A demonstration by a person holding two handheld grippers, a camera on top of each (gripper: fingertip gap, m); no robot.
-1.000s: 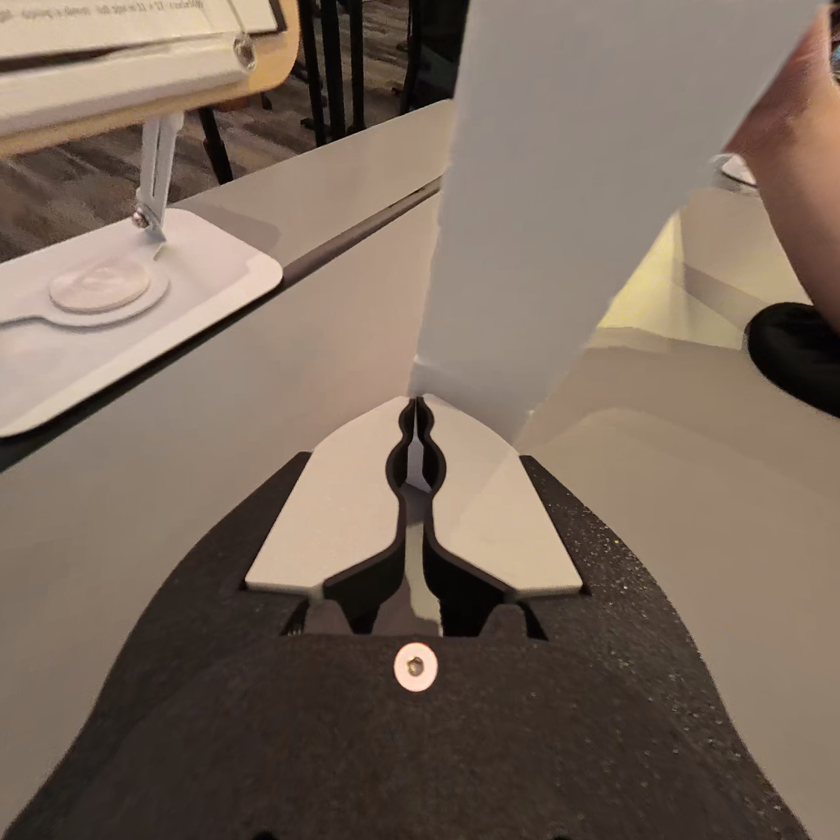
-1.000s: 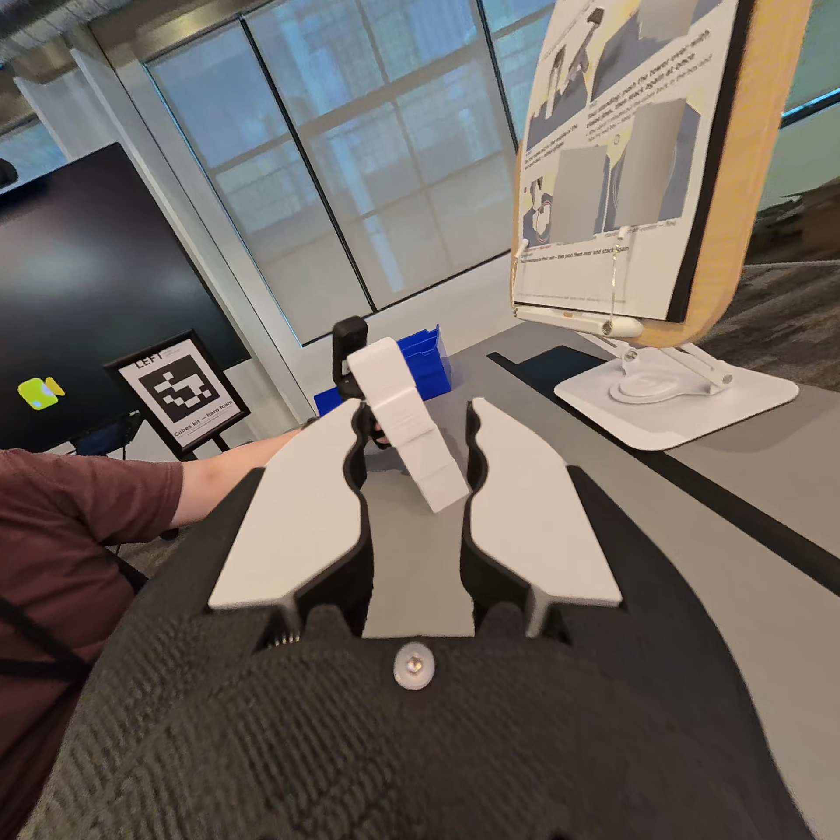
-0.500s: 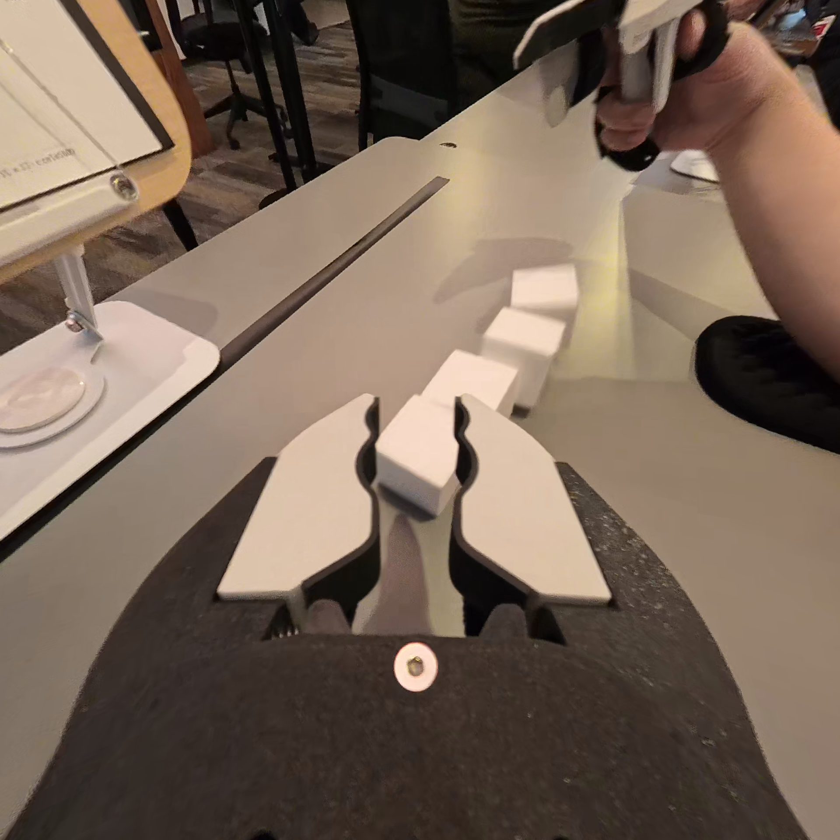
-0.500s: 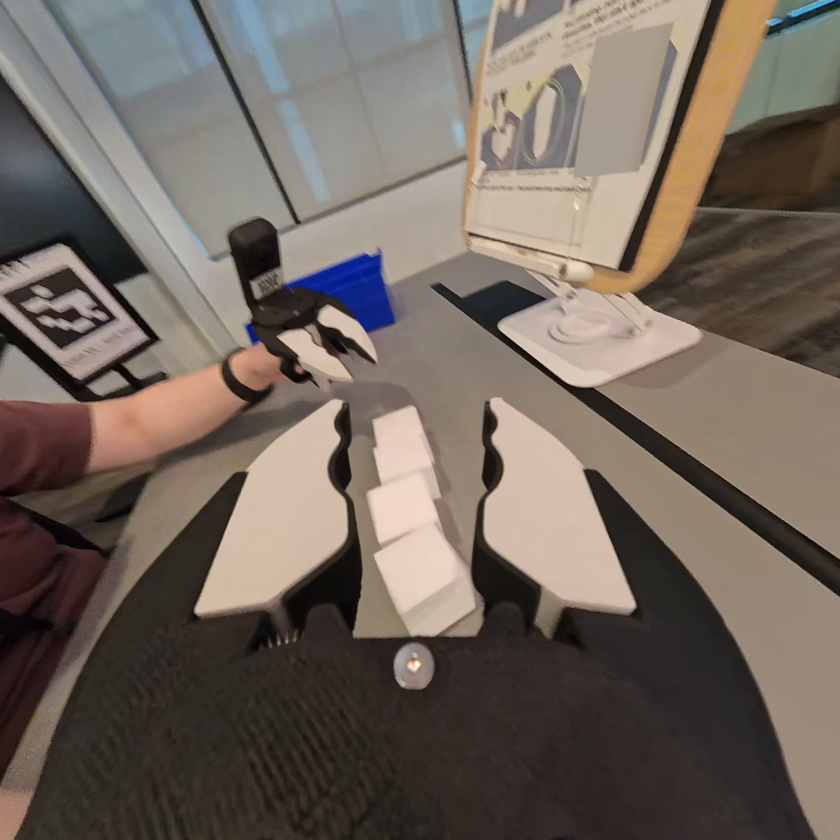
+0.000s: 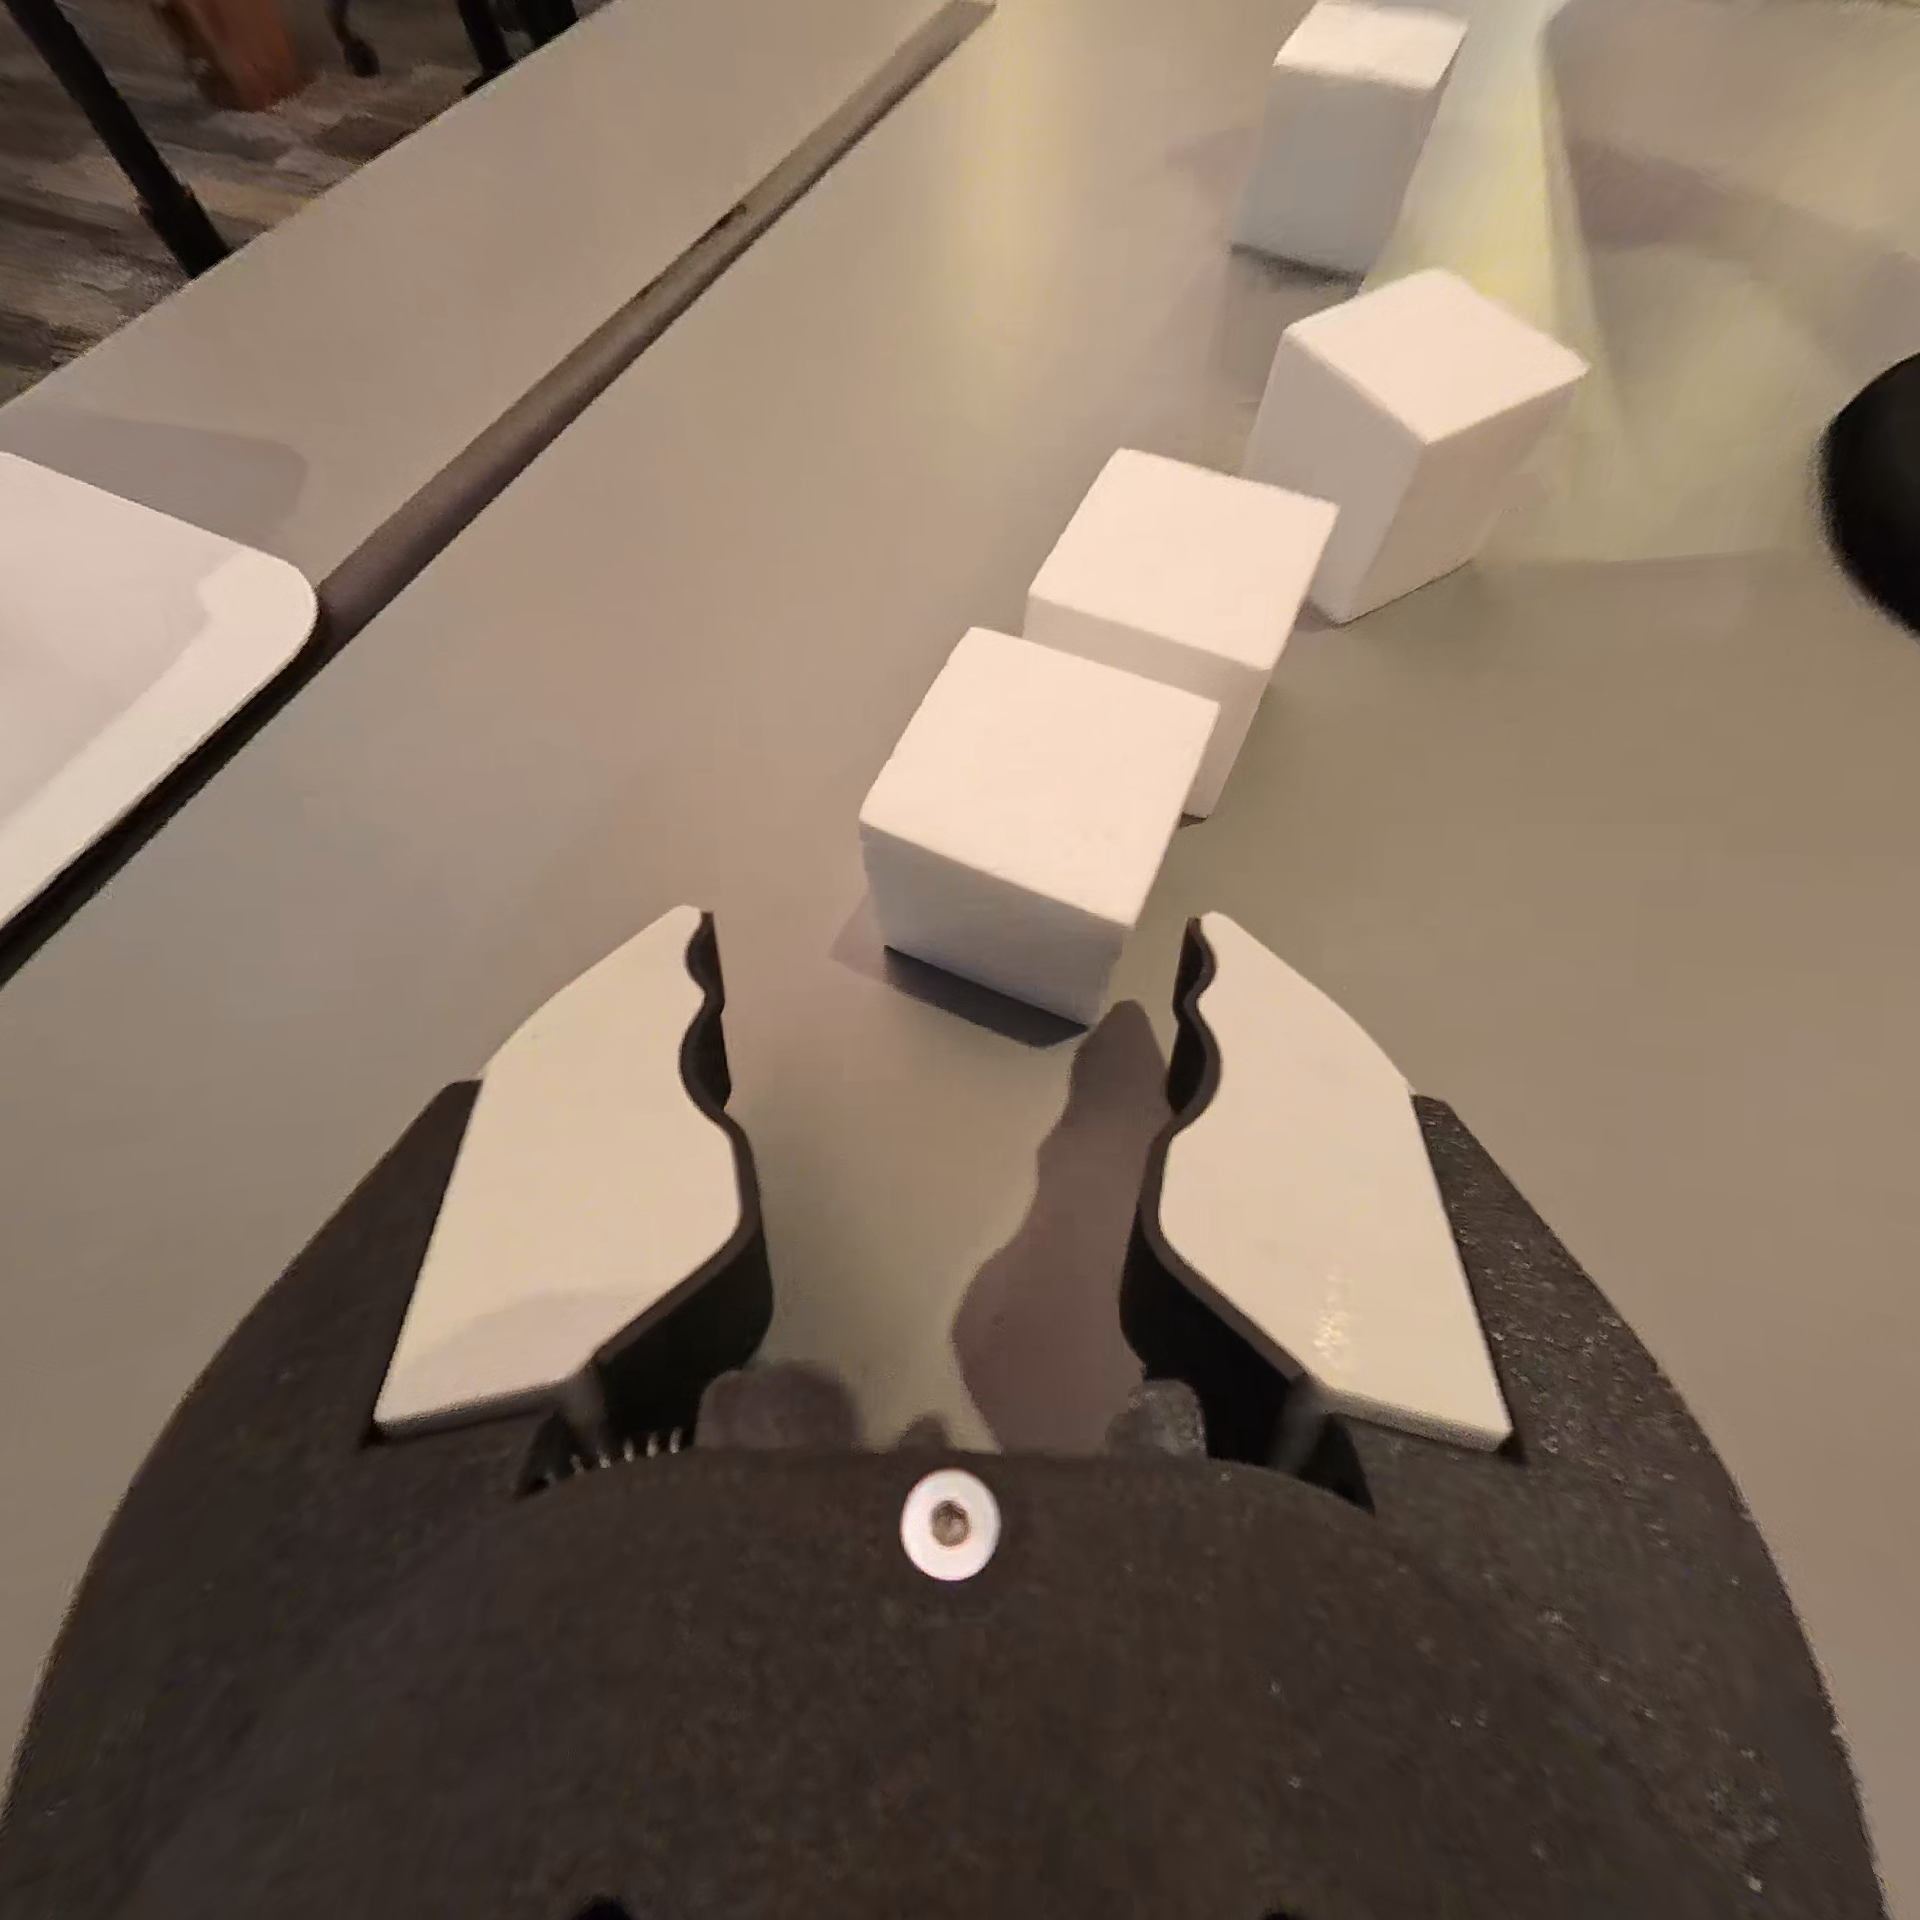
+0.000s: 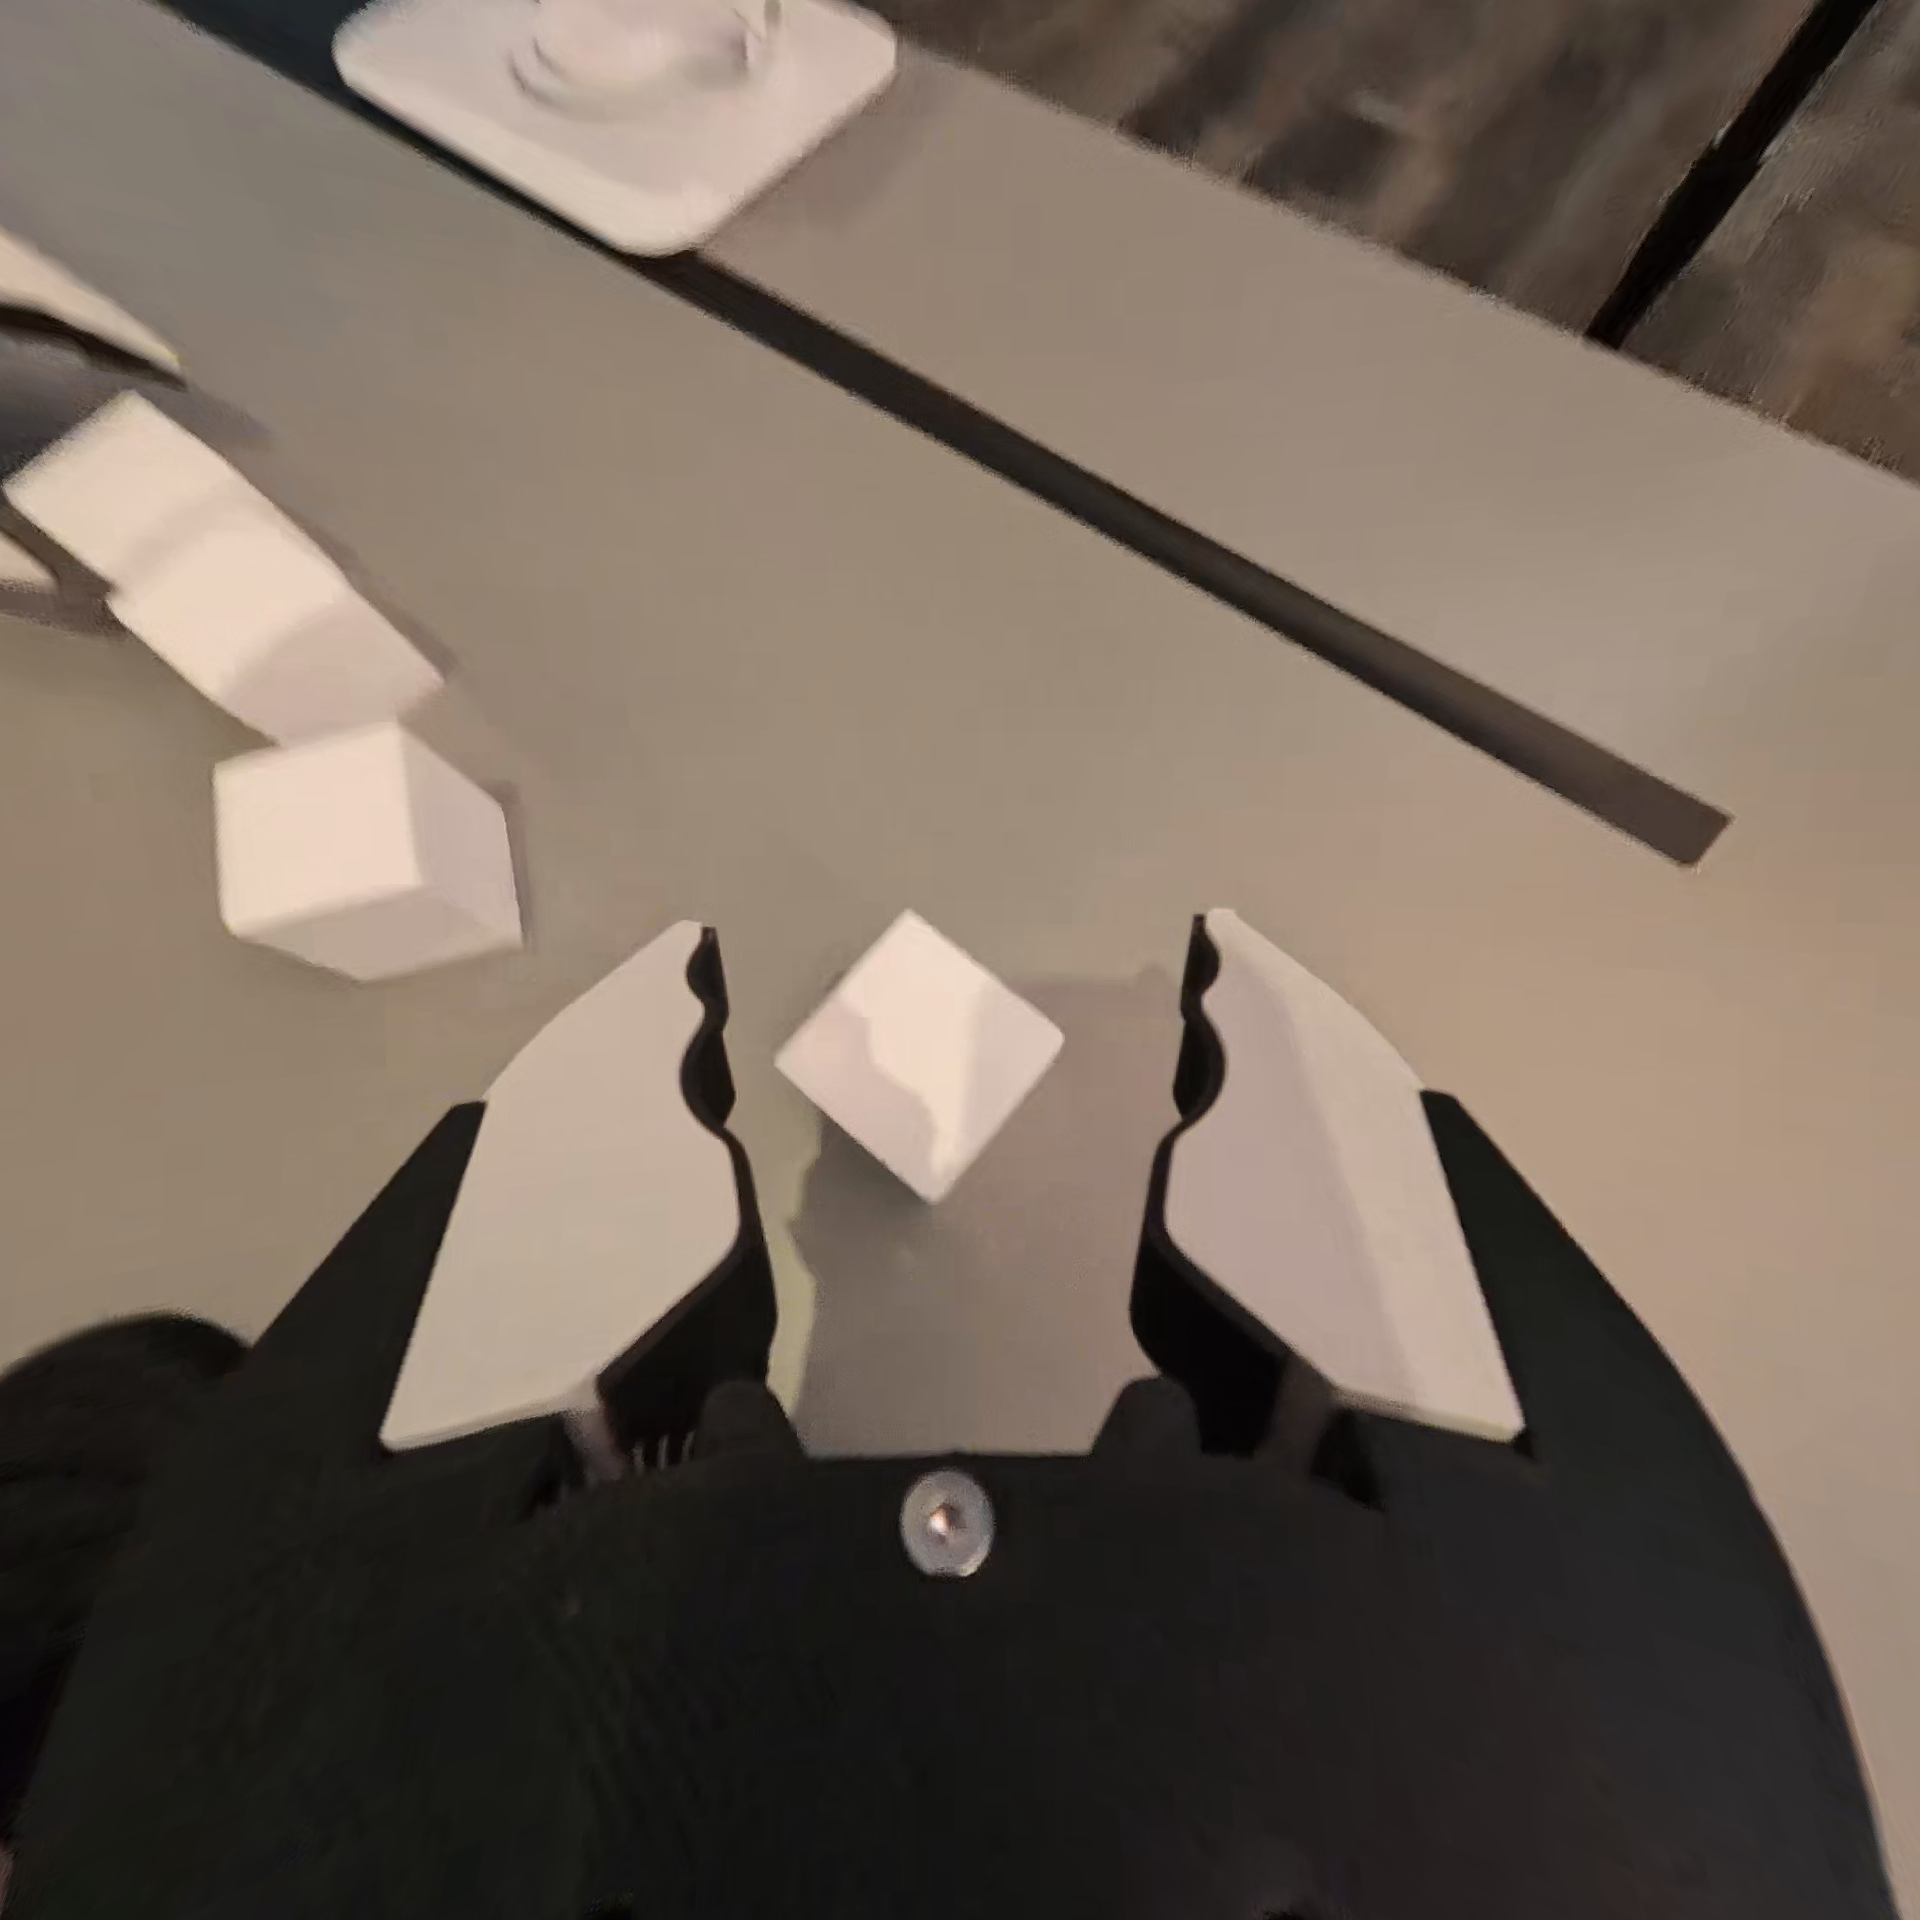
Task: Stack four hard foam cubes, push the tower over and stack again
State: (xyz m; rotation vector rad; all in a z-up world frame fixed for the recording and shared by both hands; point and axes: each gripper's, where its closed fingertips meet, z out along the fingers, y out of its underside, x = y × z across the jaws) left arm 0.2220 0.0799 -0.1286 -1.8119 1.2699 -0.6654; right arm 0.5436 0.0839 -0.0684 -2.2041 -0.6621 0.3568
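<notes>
the tower is down and i judge the restack is just beginning. four white foam cubes lie on the grey table in a loose crooked row, none on top of another. my left gripper has its jaws wide apart and empty, low over the table, with the nearest cube just ahead of the tips and a little right of centre. behind it the second cube touches or nearly touches it, then the third cube, then the farthest cube a little apart.

my right gripper is also spread wide and holds nothing. one cube, the end cube, sits cornerwise between its fingers, clear of both.

next, i think one gripper must square up to a cube's flat faces and close. the cornerwise cube calls for a wrist turn first, or the fingers will pinch edges and spin it.

containers: none in view. only a white stand base sits at the table's far side.
</notes>
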